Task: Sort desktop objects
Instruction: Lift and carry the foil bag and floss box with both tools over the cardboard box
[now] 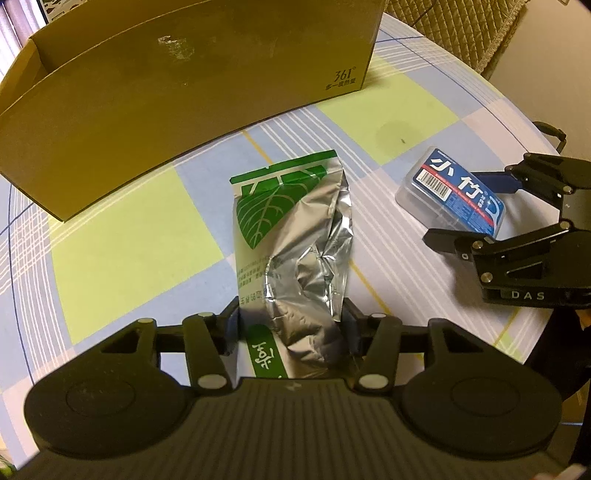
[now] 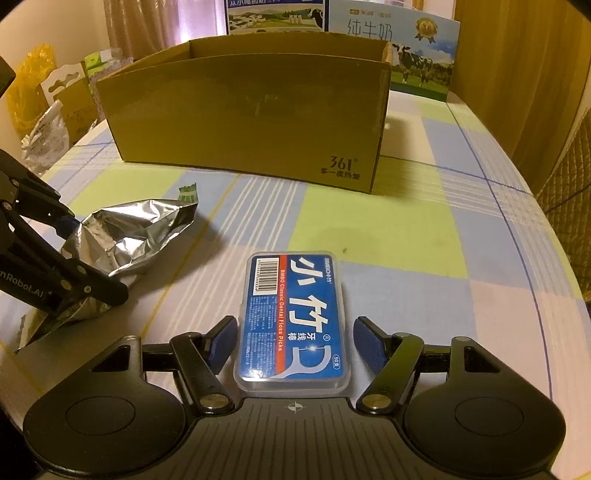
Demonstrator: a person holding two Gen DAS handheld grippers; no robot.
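Left gripper [image 1: 291,325] pinches the foil bag [image 1: 295,236]; right gripper [image 2: 293,343] brackets the floss box [image 2: 293,321], jaws apart. The thin, crumpled bag could slip when lifted.

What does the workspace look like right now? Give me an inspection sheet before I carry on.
Surface: table under a checked cloth of blue, green and pale squares.
Job's things: foil pouch crumpled, lying flat; floss pick case lying flat; open cardboard box behind both.
Clutter: milk cartons behind the box; bags off the table's left edge.
Grippers: left gripper closed on the pouch's end; right gripper open, fingers either side of the case, the left one touching or nearly so.
Cables: nothing seen.
Surroundings: curtain, quilted chair back.
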